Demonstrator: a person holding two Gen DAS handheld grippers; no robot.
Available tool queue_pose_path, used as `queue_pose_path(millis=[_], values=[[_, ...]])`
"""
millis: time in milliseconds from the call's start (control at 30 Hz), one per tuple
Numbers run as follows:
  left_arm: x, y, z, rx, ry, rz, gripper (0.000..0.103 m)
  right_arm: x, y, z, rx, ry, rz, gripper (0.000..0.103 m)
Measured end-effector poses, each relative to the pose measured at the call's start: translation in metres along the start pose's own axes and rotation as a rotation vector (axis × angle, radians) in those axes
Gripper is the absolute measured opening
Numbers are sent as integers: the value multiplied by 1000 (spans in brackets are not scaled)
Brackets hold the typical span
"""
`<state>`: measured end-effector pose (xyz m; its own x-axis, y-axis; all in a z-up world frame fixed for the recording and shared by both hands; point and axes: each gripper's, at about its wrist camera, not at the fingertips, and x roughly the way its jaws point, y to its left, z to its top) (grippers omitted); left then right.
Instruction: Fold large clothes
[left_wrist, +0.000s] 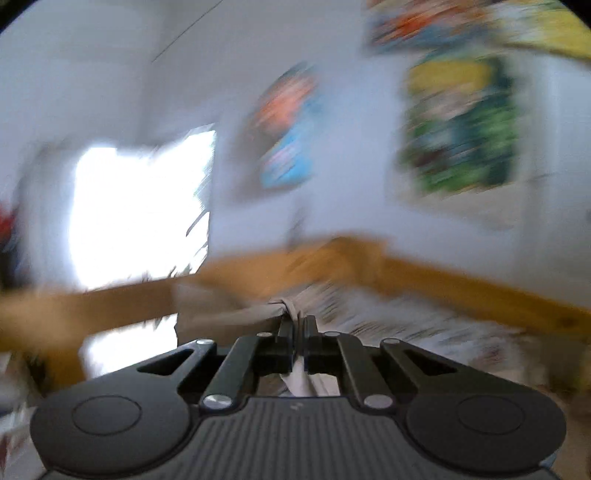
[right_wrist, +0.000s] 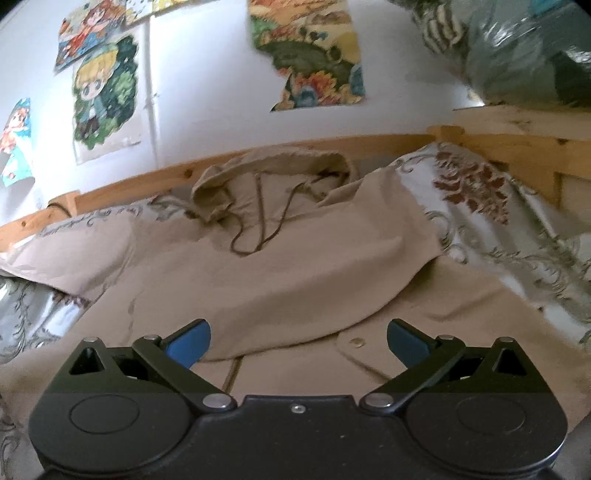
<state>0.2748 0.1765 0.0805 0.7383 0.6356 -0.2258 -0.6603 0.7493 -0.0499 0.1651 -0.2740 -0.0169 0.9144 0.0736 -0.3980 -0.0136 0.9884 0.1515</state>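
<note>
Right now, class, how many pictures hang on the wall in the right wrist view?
5, some cut off: an orange-haired one top left, a blond figure below it, one at the left edge, a strip along the top, a landscape top centre.

A pale wall (right_wrist: 207, 110) carries several colourful cartoon posters (right_wrist: 105, 92). Below them a light wooden bed rail (right_wrist: 147, 177) runs along the far edge of the bed, whose floral-patterned cover (right_wrist: 480, 206) shows at both sides. The left wrist view is badly blurred; a bright window (left_wrist: 140, 210) seems to glare there
</note>
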Motion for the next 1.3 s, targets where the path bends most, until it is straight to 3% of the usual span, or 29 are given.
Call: queue_pose_path(millis=[133,267,367,433,533,567,600,633,733,800,900,1033,1233,1300], values=[[-61,-59,21,169,-199,-280,4,-8,-11,4,4,-39,-17,102],[-125,-116,17,356,-302,-588,4,-5,-29,4,49,-31,-32,101],[-158,-157,-6,437,-301,-753,4,-1,-43,6,72,-24,-55,101],[-173,-184,-28,465,-243,-865,6,0,-51,8,83,-34,-85,101],[-180,-214,-59,527,-36,-1062,34,5,-63,6,87,-33,-123,101],[-184,-216,-68,534,17,-1118,59,6,-67,5,95,-26,-129,101],[-187,-215,-77,527,42,-1156,71,8,-72,3,108,-17,-133,101],[-189,-209,-86,521,51,-1184,75,10,-76,0,122,-7,-139,101],[-186,-191,-99,528,107,-1210,79,12,-85,-5,141,1,-161,101],[-184,-173,-104,526,150,-1181,83,13,-88,-6,154,-1,-168,101],[-156,-146,-107,514,195,-1056,89,14,-88,-6,171,-12,-146,101],[-101,-127,-103,511,300,-897,89,17,-79,-6,132,-26,-94,99],[-18,-86,-93,471,367,-687,90,45,-63,3,4,-33,-12,77],[5,-81,-89,453,369,-655,91,60,-58,12,-42,-20,-11,77]])
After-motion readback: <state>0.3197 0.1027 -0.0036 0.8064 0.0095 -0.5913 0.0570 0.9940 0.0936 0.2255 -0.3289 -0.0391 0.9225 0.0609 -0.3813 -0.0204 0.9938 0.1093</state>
